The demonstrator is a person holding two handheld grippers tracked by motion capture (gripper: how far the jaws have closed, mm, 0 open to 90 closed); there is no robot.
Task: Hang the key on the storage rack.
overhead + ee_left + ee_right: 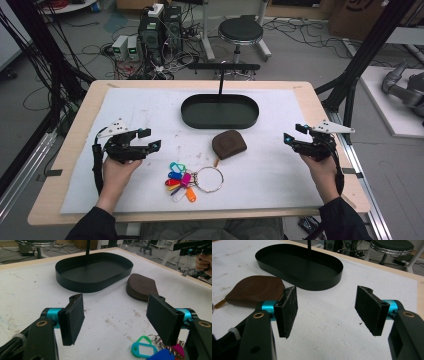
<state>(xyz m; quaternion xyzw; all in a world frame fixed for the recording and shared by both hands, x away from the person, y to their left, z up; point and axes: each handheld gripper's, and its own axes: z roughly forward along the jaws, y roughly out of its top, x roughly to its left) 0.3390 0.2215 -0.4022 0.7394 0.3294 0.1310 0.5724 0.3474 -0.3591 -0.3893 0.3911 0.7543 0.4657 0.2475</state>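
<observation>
No writing, brand, number or sign can be read anywhere. The coloured key tags, lying just in front of the black oval tray, are too small in the high view to tell any lettering. The brown pouch beside that tray bears an embossed pattern, no legible mark.
</observation>
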